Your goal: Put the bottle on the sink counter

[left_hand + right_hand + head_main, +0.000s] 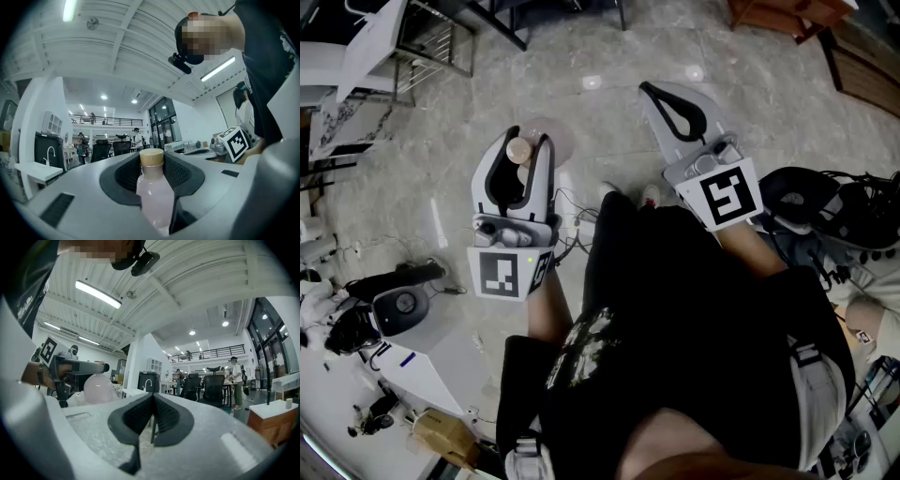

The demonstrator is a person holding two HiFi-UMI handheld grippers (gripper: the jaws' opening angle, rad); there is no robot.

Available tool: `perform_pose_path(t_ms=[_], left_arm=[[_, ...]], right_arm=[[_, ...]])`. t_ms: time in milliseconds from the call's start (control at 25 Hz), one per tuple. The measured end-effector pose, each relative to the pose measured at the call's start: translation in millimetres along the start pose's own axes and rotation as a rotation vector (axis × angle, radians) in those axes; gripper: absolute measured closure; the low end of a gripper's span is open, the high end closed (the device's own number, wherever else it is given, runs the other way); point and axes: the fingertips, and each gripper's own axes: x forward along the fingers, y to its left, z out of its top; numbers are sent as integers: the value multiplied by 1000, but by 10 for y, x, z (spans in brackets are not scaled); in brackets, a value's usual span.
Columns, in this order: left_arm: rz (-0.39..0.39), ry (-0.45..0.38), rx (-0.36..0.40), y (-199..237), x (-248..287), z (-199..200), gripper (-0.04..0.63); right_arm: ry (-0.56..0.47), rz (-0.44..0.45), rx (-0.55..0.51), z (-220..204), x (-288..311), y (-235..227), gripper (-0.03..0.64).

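Note:
A bottle (154, 199) of pale pink liquid with a tan cap stands between the jaws of my left gripper (152, 176), which is shut on its body. From the head view the left gripper (517, 173) points away over the floor, and the bottle (519, 148) cap shows at its tips. My right gripper (651, 91) is held to the right of it, shut and empty. In the right gripper view its jaws (152, 414) meet, and the bottle (97, 388) shows at the left. A white sink counter (37, 172) with a faucet lies far off at the left.
Marble floor lies below. A wooden cabinet (787, 14) stands at the top right, a white table (366, 42) at the top left. Equipment and cables (398, 305) lie at the left. Office chairs (206, 385) and standing people fill the hall beyond.

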Motion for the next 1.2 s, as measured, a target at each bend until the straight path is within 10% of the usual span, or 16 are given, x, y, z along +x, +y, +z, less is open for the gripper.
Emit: perform_pose_path(t_ms=[840, 1200], left_arm=[[59, 45, -33, 67, 180, -215, 445], [87, 54, -25, 744, 196, -265, 445]], right_arm=[[54, 61, 56, -387, -29, -271, 621], [51, 85, 13, -379, 607, -165, 621]])
